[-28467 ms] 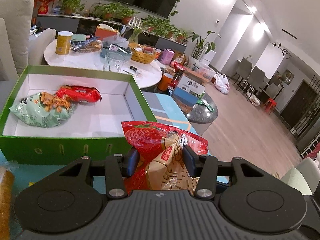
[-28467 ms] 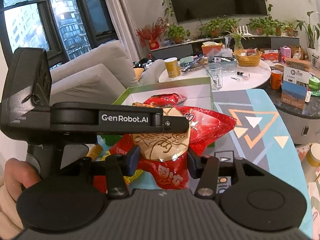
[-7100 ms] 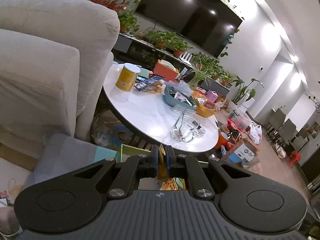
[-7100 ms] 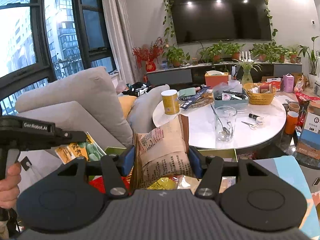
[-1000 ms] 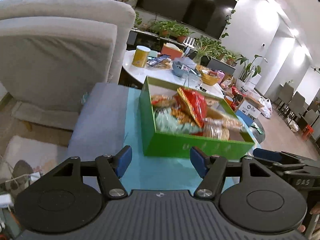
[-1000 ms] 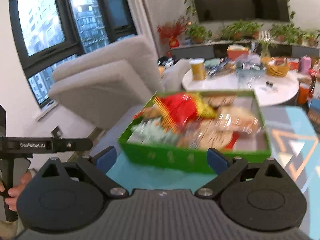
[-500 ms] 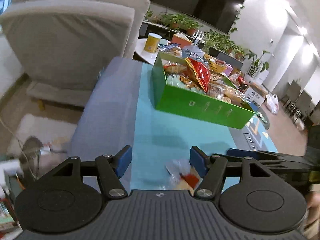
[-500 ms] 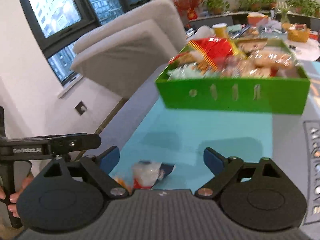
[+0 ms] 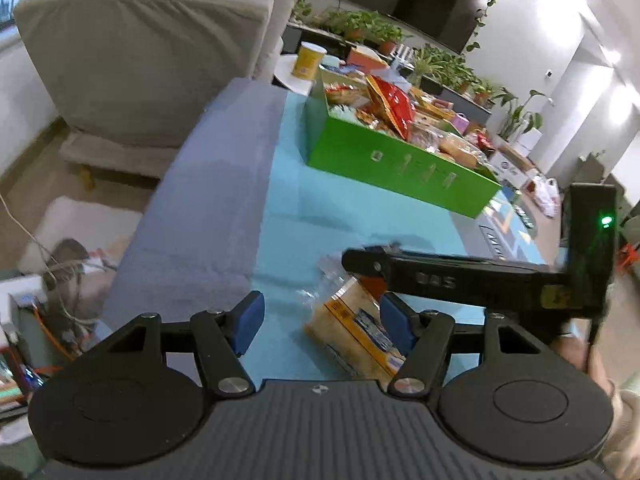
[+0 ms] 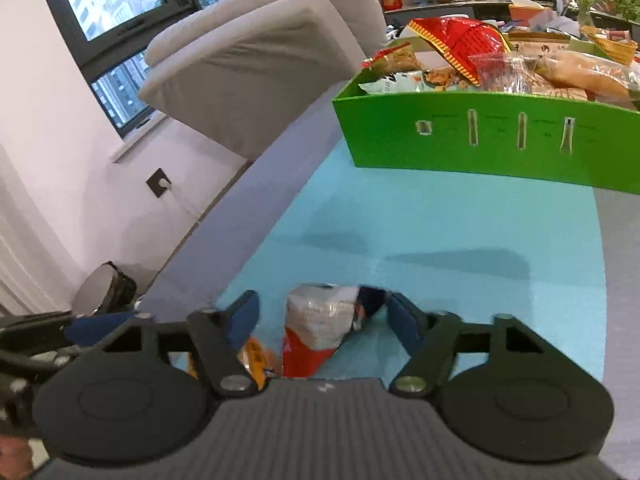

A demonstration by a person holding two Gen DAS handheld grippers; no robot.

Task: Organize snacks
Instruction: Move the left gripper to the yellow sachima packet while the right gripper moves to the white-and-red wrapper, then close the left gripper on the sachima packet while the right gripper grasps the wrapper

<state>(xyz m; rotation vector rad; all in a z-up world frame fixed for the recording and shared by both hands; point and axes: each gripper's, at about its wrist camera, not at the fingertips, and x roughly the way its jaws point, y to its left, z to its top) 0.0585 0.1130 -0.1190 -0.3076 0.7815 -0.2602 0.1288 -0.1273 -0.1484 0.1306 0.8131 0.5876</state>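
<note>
A green box (image 9: pixel 400 160) (image 10: pixel 480 140) packed with snack bags, a red bag (image 9: pixel 392 104) (image 10: pixel 456 44) on top, stands far back on the teal mat. An orange snack packet (image 9: pixel 352 332) lies between the pads of my open left gripper (image 9: pixel 320 320), close to the right pad. My right gripper (image 10: pixel 324 320) has a clear-and-red packet (image 10: pixel 320 328) between its jaws, which are closing; the left pad still stands clear of it. The orange packet (image 10: pixel 252 356) shows under the right gripper's left finger. The right gripper's body (image 9: pixel 460 276) crosses the left wrist view.
The teal mat (image 9: pixel 360 220) has a grey border (image 9: pixel 208 208) on the left. A grey sofa (image 9: pixel 152 52) stands behind it. A round white table holds a yellow can (image 9: pixel 306 60). Cables and clutter (image 9: pixel 52 272) lie on the floor at left.
Both grippers have dropped toward the packets at the near end of the mat. The right jaws have narrowed around the clear-and-red packet. The right gripper's body now crosses the left wrist view.
</note>
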